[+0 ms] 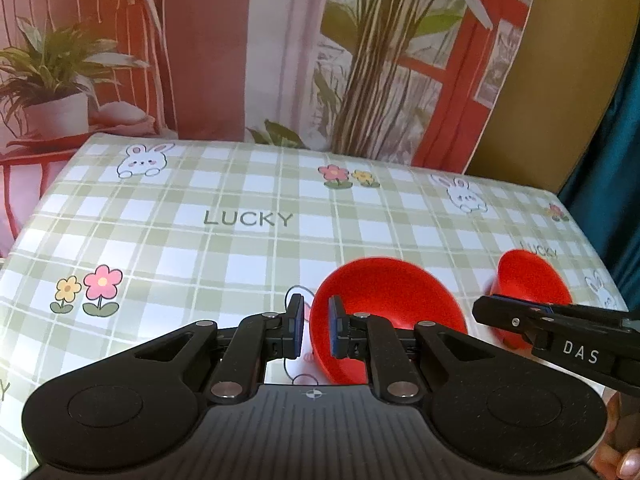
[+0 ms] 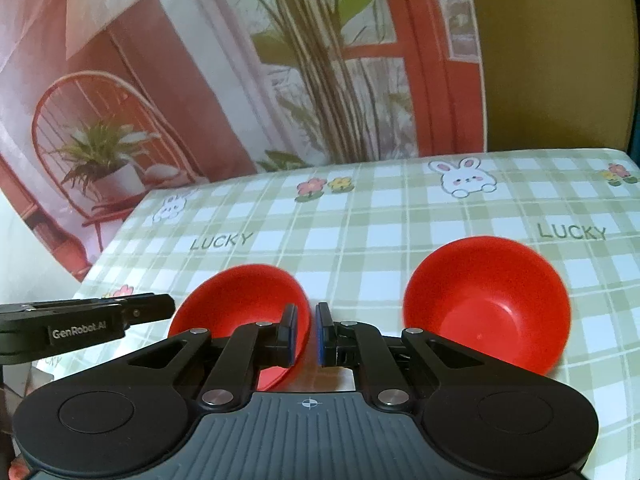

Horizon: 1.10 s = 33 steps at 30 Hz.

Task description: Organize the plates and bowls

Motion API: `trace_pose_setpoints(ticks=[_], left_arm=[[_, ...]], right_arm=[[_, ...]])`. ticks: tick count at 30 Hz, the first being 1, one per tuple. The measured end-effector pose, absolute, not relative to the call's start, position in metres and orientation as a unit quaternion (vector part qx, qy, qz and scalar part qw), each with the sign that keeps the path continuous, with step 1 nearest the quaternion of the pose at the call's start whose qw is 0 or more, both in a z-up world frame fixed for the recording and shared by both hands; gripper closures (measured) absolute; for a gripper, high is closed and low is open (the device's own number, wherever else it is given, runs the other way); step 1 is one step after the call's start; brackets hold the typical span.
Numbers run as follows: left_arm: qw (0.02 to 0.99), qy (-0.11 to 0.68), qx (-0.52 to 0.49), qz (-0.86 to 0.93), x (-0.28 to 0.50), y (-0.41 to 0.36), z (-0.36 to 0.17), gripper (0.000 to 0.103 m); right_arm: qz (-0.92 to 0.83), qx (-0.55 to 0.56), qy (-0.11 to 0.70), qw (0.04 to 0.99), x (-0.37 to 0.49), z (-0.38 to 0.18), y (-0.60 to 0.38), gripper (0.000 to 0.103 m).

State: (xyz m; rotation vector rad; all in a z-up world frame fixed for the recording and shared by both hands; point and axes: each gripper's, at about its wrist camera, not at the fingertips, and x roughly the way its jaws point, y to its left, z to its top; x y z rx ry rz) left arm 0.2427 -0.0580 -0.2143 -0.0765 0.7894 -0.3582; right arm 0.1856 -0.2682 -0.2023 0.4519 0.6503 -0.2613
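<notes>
Two red bowls sit upright and apart on a table covered with a green-checked cloth printed with rabbits, flowers and the word LUCKY. The left bowl lies near the table's front edge, toward its left side; the right bowl sits beside it, nearer the right edge. The left gripper has its fingers clamped on the left bowl's left rim. The right gripper has its fingers clamped on the same bowl's right rim.

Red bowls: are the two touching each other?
Apart. The right wrist view shows checked tablecloth between the left bowl and the right bowl.
</notes>
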Motion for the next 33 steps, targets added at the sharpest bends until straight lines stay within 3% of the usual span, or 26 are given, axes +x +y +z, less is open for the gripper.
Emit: trace_pose_setpoints(ticks=[10, 18, 33], left_arm=[[0.915, 0.347, -0.039, -0.202, 0.236, -0.080, -0.196, 0.086], [0.912, 0.334, -0.044, -0.235, 0.232, -0.106, -0.185, 0.069], [0.890, 0.358, -0.038, -0.278, 0.242, -0.171, -0.199, 0.064]], right_arm=[[-0.157, 0.222, 0.281, 0.920, 0.169, -0.191, -0.291, 0.094], [-0.185, 0.222, 0.261, 0.921, 0.152, -0.188, -0.314, 0.094], [-0.264, 0.219, 0.253, 0.905, 0.111, -0.213, -0.370, 0.092]])
